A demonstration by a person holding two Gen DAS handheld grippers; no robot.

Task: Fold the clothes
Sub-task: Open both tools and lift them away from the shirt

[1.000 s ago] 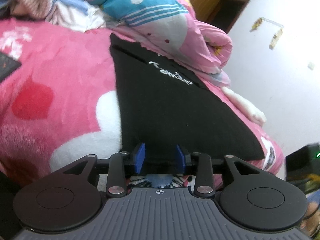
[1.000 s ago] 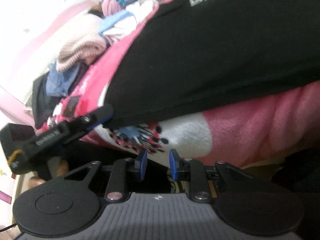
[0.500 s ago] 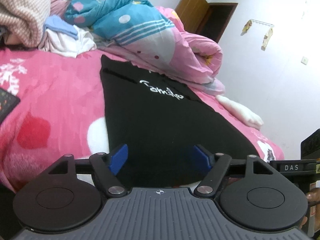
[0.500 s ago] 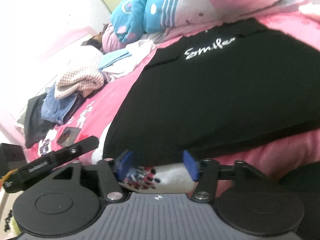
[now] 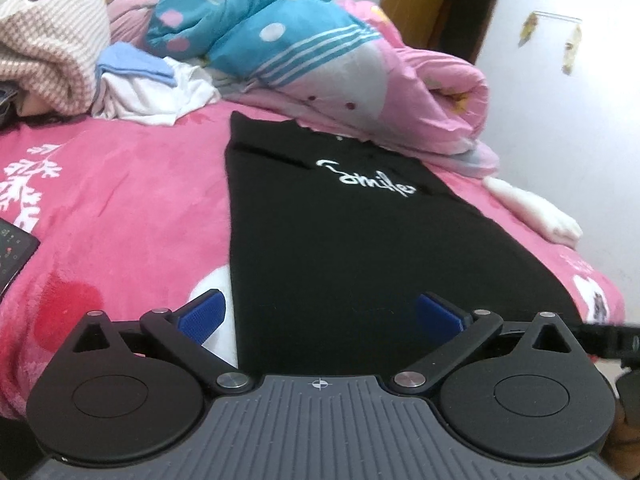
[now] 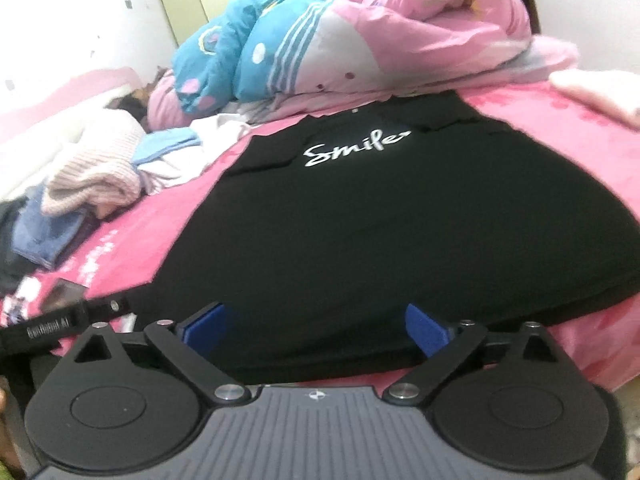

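Observation:
A black T-shirt (image 5: 344, 240) with white "Smiler" lettering lies flat and lengthwise on the pink bed, its sides folded in to a long strip; the right wrist view shows it too (image 6: 400, 220). My left gripper (image 5: 320, 316) is open over the near hem at its left corner, blue pads (image 5: 202, 314) wide apart. My right gripper (image 6: 316, 330) is open over the same hem further right, nothing between its fingers. The left gripper's finger (image 6: 60, 326) shows at the left edge of the right wrist view.
A rolled pink and blue quilt (image 5: 320, 52) lies beyond the shirt's collar. A heap of clothes (image 5: 52, 52) with white and blue garments (image 5: 148, 84) sits far left. A dark remote (image 5: 12, 252) rests on the pink blanket (image 5: 120, 200). A wall and brown door (image 5: 432, 8) stand on the right.
Both grippers have gone from shut to wide open and risen from below the bed's edge to above the shirt's near hem, tilting up to look along the shirt.

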